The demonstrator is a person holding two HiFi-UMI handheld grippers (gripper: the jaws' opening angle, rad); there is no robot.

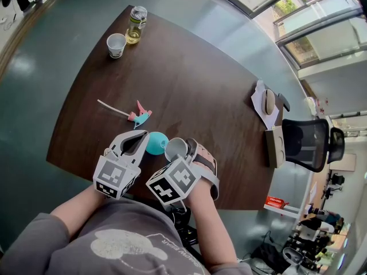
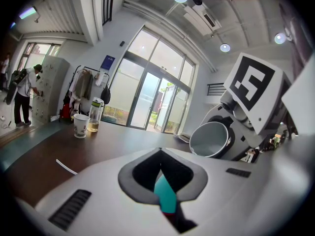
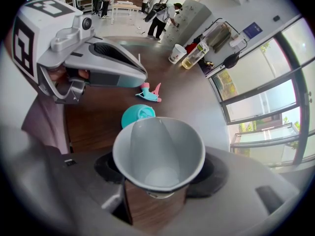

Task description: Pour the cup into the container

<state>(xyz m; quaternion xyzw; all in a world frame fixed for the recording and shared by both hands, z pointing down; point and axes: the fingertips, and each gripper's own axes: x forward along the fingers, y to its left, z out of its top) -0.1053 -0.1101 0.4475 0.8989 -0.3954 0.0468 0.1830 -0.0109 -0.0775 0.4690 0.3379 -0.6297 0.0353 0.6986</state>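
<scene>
The pouring step is judged in hand: the pale grey plastic cup (image 1: 175,149), grasped by the right gripper (image 3: 157,186), should be tipped towards nine o'clock, over the round teal container (image 1: 156,143) clamped by the left gripper (image 1: 143,137).

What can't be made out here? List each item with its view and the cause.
Inside of the teal container: only a sliver shows in the left gripper view; the grey cup overlaps it in the right gripper view.
Clear liquid in the grey cup: no view tells.
Print on the paper cup: too small, head view.
Pale object on the white sheet: too small to name, head view.
</scene>
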